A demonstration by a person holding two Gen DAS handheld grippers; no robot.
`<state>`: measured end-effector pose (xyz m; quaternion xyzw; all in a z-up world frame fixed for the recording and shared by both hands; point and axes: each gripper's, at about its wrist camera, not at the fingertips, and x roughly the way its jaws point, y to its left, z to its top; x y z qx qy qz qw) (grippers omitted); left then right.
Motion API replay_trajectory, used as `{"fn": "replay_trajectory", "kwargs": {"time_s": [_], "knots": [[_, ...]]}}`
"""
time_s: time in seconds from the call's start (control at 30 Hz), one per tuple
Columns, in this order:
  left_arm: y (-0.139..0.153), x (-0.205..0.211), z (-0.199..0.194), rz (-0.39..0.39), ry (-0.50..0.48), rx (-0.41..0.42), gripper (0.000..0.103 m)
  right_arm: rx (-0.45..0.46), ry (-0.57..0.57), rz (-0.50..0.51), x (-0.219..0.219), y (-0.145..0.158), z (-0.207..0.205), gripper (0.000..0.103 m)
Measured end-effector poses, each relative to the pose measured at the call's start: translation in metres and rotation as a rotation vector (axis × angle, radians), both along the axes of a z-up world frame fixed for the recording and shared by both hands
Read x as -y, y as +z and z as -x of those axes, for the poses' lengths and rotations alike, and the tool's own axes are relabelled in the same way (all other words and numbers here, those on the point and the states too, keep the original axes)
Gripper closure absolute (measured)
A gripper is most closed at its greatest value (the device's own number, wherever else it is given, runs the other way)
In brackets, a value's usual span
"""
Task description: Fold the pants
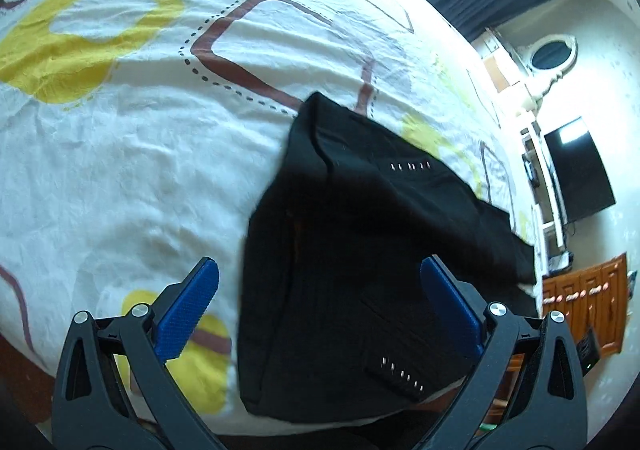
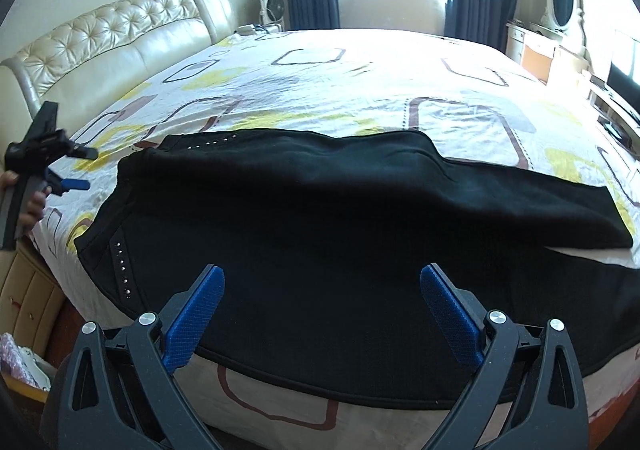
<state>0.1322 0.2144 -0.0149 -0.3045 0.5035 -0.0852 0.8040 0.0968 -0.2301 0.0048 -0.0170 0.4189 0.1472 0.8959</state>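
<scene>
Scanning from the left of the right wrist view, the left gripper [image 2: 74,169] is held up at the bed's left side, near the waist end of the pants [image 2: 320,217], its blue fingers spread and holding nothing; its own camera confirms this, the jaws wide apart above the waistband with no cloth between them. The black pants lie spread across the patterned bedsheet [image 2: 360,89] at the near edge of the bed, waist to the left with a row of small studs [image 2: 122,266] along a pocket seam, legs running off to the right. One leg seems laid over the other, though the dark fabric hides the layers. The right gripper [image 2: 322,290] hovers over the middle of the pants, also released and empty. The likely next step is a grip on the cloth for a fold, and the risks lie there: the near hem hangs over the mattress edge, so a careless tug could drag the garment off the bed. Pinching only the top layer would pull the legs out of line, and the crumpled sheet could be caught with the pants.
</scene>
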Motion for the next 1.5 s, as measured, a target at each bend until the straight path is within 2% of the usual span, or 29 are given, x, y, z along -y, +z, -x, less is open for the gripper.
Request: {"fn": "replay_trajectory", "kwargs": {"time_s": [0.13, 0.2, 0.27, 0.43, 0.53, 0.63, 0.7, 0.77, 0.83, 0.87, 0.9, 0.97, 1.07, 1.17, 1.23, 1.27, 1.33, 1.37, 1.4, 1.43, 1.5], "knots": [[-0.029, -0.020, -0.061, 0.156, -0.057, -0.035, 0.002, -0.030, 0.040, -0.040, -0.006, -0.003, -0.015, 0.006], [-0.041, -0.017, -0.089, 0.188, -0.087, -0.047, 0.002, -0.046, 0.036, -0.059, -0.008, -0.007, -0.022, 0.005], [-0.047, -0.012, -0.113, 0.205, -0.117, -0.018, 0.002, -0.062, 0.035, -0.084, -0.007, -0.010, -0.025, 0.006], [-0.052, 0.006, -0.144, 0.321, -0.212, 0.045, 0.002, -0.122, 0.051, -0.124, -0.005, -0.022, -0.035, 0.006], [-0.055, 0.010, -0.151, 0.366, -0.228, 0.070, 0.002, -0.158, 0.072, -0.156, -0.004, -0.027, -0.046, 0.006], [-0.058, 0.012, -0.155, 0.352, -0.241, 0.083, 0.002, -0.182, 0.096, -0.211, 0.003, -0.024, -0.068, 0.005], [-0.058, 0.017, -0.153, 0.312, -0.265, 0.087, 0.003, -0.164, 0.146, -0.269, 0.010, -0.016, -0.089, 0.005], [-0.058, 0.025, -0.153, 0.268, -0.306, 0.082, 0.006, -0.126, 0.209, -0.254, 0.012, -0.005, -0.114, 0.005], [-0.058, 0.036, -0.154, 0.215, -0.366, 0.070, 0.017, -0.078, 0.293, -0.182, 0.010, 0.003, -0.141, 0.005], [-0.059, 0.041, -0.155, 0.184, -0.395, 0.060, 0.027, -0.075, 0.315, -0.138, 0.009, 0.004, -0.157, 0.006], [-0.059, 0.045, -0.156, 0.152, -0.416, 0.047, 0.032, -0.087, 0.327, -0.090, 0.008, 0.000, -0.173, 0.006], [-0.060, 0.048, -0.159, 0.113, -0.434, 0.032, 0.036, -0.146, 0.357, -0.033, 0.007, -0.011, -0.203, 0.006], [-0.059, 0.039, -0.167, 0.152, -0.404, 0.026, 0.047, -0.261, 0.416, 0.043, 0.002, -0.033, -0.239, 0.006], [-0.065, 0.032, -0.172, 0.200, -0.371, 0.006, 0.050, -0.370, 0.426, 0.123, -0.001, -0.057, -0.262, 0.006], [-0.065, 0.033, -0.175, 0.201, -0.367, 0.007, 0.050, -0.433, 0.422, 0.114, 0.000, -0.067, -0.272, 0.006], [-0.064, 0.034, -0.176, 0.195, -0.369, 0.011, 0.050, -0.461, 0.421, 0.120, 0.000, -0.071, -0.275, 0.008], [-0.062, 0.037, -0.177, 0.169, -0.376, 0.016, 0.056, -0.527, 0.440, 0.132, -0.003, -0.080, -0.277, 0.052], [-0.062, 0.038, -0.176, 0.140, -0.380, 0.012, 0.068, -0.556, 0.451, 0.141, -0.004, -0.082, -0.275, 0.071], [-0.063, 0.039, -0.176, 0.108, -0.383, 0.005, 0.082, -0.556, 0.447, 0.142, -0.005, -0.081, -0.272, 0.078], [-0.064, 0.038, -0.177, 0.086, -0.384, 0.000, 0.088, -0.543, 0.456, 0.141, -0.007, -0.079, -0.267, 0.085], [-0.064, 0.033, -0.177, 0.092, -0.374, 0.009, 0.092, -0.492, 0.456, 0.170, -0.010, -0.070, -0.257, 0.087]]}}
